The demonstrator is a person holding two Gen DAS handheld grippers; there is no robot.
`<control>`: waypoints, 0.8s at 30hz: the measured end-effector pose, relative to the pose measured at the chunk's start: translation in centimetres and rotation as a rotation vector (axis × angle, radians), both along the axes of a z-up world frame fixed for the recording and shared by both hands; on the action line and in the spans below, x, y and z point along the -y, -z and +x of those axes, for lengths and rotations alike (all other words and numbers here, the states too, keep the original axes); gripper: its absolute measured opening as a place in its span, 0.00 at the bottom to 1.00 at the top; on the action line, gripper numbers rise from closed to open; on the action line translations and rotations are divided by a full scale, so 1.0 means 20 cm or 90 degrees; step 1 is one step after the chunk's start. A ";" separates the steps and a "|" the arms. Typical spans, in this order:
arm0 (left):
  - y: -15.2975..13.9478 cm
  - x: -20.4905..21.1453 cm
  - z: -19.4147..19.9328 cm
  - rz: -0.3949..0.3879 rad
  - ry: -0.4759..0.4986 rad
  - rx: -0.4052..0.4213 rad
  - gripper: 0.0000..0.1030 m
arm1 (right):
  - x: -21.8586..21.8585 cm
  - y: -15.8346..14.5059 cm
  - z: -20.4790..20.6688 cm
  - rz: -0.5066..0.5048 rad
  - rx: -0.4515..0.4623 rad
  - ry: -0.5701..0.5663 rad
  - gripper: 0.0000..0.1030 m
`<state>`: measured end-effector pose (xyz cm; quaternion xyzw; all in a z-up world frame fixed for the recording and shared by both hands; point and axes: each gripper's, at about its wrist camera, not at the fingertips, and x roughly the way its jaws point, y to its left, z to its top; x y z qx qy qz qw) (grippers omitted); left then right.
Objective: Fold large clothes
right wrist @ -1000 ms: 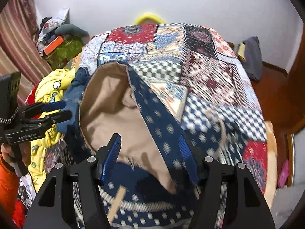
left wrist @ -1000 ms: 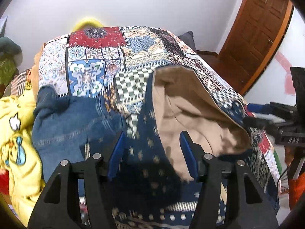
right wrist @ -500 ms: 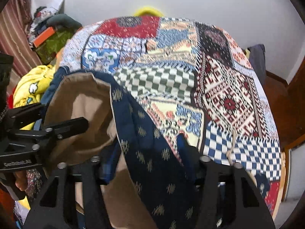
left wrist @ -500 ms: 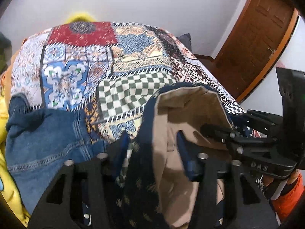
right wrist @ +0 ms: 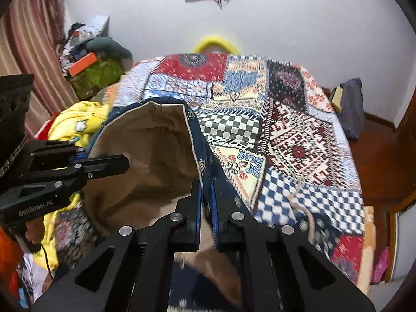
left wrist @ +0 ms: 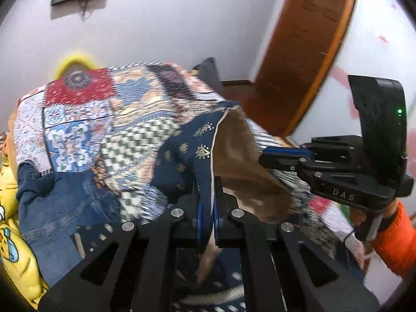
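Where the left wrist view looks forward, the left gripper (left wrist: pixel 206 202) is clamped on the edge of the navy patterned garment (left wrist: pixel 187 153), lifted above the patchwork bedspread (left wrist: pixel 104 109) beside blue jeans (left wrist: pixel 59 202).

In the right wrist view, the right gripper (right wrist: pixel 205 205) pinches the same garment's opposite edge, tan lining (right wrist: pixel 145 150) facing the camera.

Each camera sits just behind its own tool and looks forward along the fingers, down over the bed (left wrist: pixel 78 119). The left view faces the door (left wrist: pixel 306 52) side. The right view faces the curtain (right wrist: pixel 33 52) side. Both are very close to the blue cloth (right wrist: pixel 208 161) and share the bed and wall.
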<state>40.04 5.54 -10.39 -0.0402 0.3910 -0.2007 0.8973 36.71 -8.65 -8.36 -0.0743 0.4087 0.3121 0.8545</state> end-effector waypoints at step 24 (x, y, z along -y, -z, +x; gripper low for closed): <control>0.59 0.28 -0.72 0.072 0.142 -0.202 0.05 | 0.42 0.09 -0.61 -0.003 -0.069 0.070 0.06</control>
